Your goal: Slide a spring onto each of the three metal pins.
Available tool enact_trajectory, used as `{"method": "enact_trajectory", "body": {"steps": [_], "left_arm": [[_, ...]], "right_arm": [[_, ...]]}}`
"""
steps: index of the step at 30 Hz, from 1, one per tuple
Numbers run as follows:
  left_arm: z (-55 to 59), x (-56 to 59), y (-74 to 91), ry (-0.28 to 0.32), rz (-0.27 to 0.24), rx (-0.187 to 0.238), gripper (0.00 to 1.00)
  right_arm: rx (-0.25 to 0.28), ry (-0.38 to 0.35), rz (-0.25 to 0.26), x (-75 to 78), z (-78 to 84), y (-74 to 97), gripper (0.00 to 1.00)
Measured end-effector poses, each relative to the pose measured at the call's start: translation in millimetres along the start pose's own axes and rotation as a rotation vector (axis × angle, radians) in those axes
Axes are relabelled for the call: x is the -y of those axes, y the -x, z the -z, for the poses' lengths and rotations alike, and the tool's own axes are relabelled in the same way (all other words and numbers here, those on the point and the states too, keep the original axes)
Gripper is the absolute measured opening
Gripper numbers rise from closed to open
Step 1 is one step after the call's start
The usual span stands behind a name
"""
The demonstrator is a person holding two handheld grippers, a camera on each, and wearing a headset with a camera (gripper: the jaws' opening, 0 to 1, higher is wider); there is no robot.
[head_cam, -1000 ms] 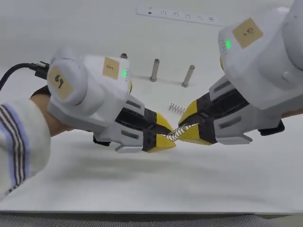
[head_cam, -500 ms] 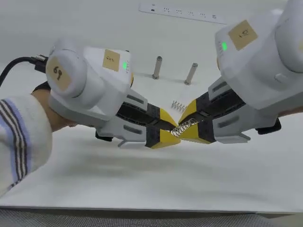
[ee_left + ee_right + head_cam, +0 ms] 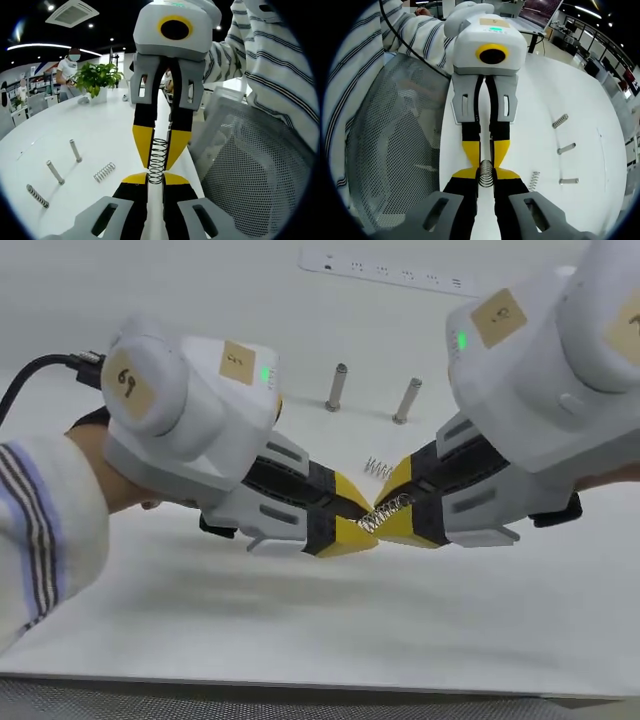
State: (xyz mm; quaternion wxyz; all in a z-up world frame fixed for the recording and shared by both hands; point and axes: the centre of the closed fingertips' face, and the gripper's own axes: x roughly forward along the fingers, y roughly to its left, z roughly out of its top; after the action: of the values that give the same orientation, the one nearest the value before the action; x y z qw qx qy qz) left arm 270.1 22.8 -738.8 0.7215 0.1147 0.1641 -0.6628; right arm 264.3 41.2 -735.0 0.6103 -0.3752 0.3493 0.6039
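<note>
A small steel spring [image 3: 386, 512] is held above the white table between both grippers' yellow fingertips. My left gripper [image 3: 362, 524] is shut on one end and my right gripper [image 3: 392, 508] on the other, tip to tip. In the left gripper view the spring [image 3: 157, 160] runs from my left gripper [image 3: 155, 179] up into the right one's fingers [image 3: 142, 145]. Seen from the right gripper [image 3: 486, 176], the spring [image 3: 486, 172] is nearly end-on. Two bare pins [image 3: 336, 387] [image 3: 407, 400] stand behind. A third pin [image 3: 37, 196] wears a spring. A loose spring [image 3: 378, 468] lies near them.
A white power strip [image 3: 390, 270] lies at the table's far edge. A black cable [image 3: 30, 390] trails from the left gripper. The table's front edge [image 3: 320, 680] is close below. A mesh chair [image 3: 250, 170] stands beside the table, with a potted plant [image 3: 95, 80] further along it.
The two grippers have closed in on each other. The spring that stretched across a gap between their tips now sits short and tucked between touching tips.
</note>
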Motion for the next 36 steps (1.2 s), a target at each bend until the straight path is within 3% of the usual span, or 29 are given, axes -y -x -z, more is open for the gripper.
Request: {"method": "enact_trajectory", "body": {"steps": [19,22,24,32,36], "left_arm": [[4.1,-7.4,11.6,0.038,-0.015,-0.002,0.08],[7.9,-10.5,13.6,0.052,-0.030,-0.007,0.15],[11.3,-10.5,14.6,0.098,-0.029,-0.008,0.21],[26.2,-17.7,24.3,0.135,-0.070,-0.019,0.36],[35.6,-30.5,31.3,0.132,-0.143,-0.047,0.43]], "right_arm": [[0.003,0.012,0.017,8.8,-9.8,-0.3,0.08],[-0.001,0.008,0.023,10.3,-8.3,1.5,0.08],[-0.004,0.005,0.026,11.4,-7.2,2.5,0.08],[-0.026,-0.008,0.021,10.4,1.3,3.9,0.08],[-0.030,-0.020,0.017,8.8,5.1,3.2,0.08]]}}
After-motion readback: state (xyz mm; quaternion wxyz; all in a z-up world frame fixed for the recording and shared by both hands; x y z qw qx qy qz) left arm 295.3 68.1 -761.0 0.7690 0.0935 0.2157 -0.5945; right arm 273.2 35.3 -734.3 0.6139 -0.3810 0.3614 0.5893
